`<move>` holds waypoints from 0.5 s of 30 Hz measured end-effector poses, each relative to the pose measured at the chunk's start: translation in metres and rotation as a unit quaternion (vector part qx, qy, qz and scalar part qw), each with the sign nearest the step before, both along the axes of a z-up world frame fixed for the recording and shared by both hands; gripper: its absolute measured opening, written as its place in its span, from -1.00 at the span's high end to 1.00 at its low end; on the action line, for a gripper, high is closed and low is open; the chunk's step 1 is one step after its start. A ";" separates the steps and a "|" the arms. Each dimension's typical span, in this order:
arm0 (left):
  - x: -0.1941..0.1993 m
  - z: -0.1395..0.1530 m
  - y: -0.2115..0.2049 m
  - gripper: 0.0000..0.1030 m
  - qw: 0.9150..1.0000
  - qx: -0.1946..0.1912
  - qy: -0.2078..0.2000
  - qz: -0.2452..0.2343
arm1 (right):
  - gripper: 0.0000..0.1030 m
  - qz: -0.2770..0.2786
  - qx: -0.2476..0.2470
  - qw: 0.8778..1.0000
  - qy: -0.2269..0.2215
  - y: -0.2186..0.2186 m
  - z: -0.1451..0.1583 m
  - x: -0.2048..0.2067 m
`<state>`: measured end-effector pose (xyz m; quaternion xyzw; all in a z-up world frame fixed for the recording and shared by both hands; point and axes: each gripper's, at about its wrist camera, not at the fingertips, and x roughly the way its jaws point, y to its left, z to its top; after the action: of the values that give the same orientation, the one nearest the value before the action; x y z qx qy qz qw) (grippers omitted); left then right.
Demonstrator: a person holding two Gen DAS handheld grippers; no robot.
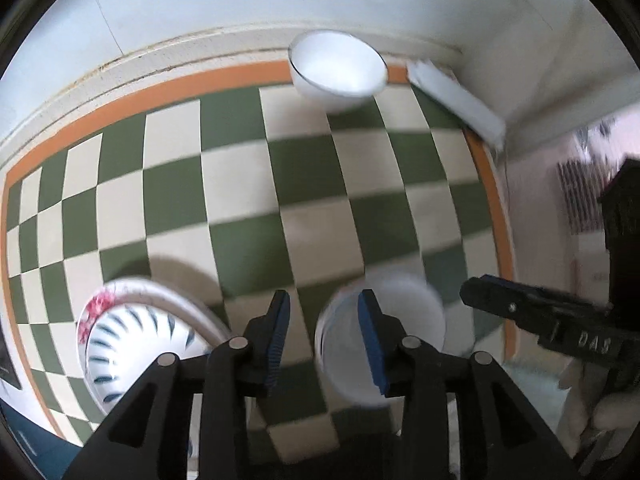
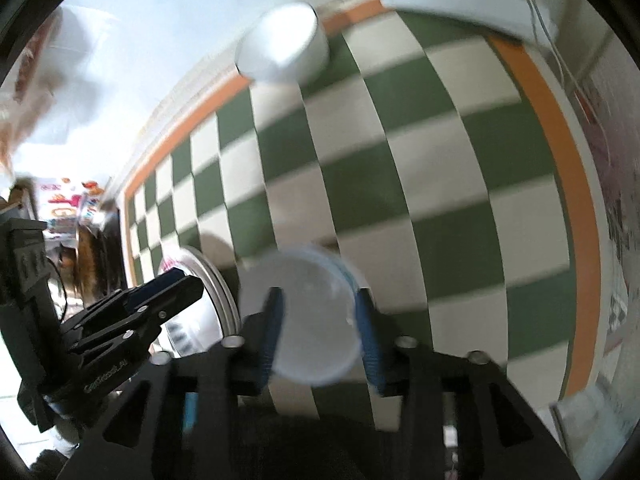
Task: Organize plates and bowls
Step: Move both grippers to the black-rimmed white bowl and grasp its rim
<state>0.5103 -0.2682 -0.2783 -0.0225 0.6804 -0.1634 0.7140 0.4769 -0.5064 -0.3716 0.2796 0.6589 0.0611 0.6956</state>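
Observation:
A plain white bowl (image 1: 404, 320) stands on the checked cloth just below both grippers. My left gripper (image 1: 324, 332) is open above the bowl's left rim, pads clear of it. My right gripper (image 2: 320, 320) is open too, one finger over the same bowl (image 2: 308, 312) and the other outside its right rim, neither pressing. Left of that, a blue-striped bowl (image 1: 132, 344) sits in a flowered plate (image 1: 96, 308). A second white bowl (image 1: 338, 66) waits at the cloth's far edge. Each view shows the other gripper: the right (image 1: 520, 304), the left (image 2: 176, 284).
The green and cream checked cloth (image 1: 304, 168) has an orange border and runs up to a pale wall. A white box (image 1: 456, 100) lies at the far right corner, with a thin cable (image 2: 540, 8) beside it. The table edge drops off on the right.

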 end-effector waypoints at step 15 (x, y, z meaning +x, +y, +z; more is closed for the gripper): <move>0.176 -0.067 0.004 0.36 0.992 -0.033 0.051 0.106 | 0.12 -0.047 -0.015 0.997 -0.058 -0.040 -0.029 0.187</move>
<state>0.6864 -0.2645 -0.3455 -0.1264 0.7039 -0.1076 0.6906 0.6639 -0.5460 -0.4010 0.2960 0.6042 0.0348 0.7390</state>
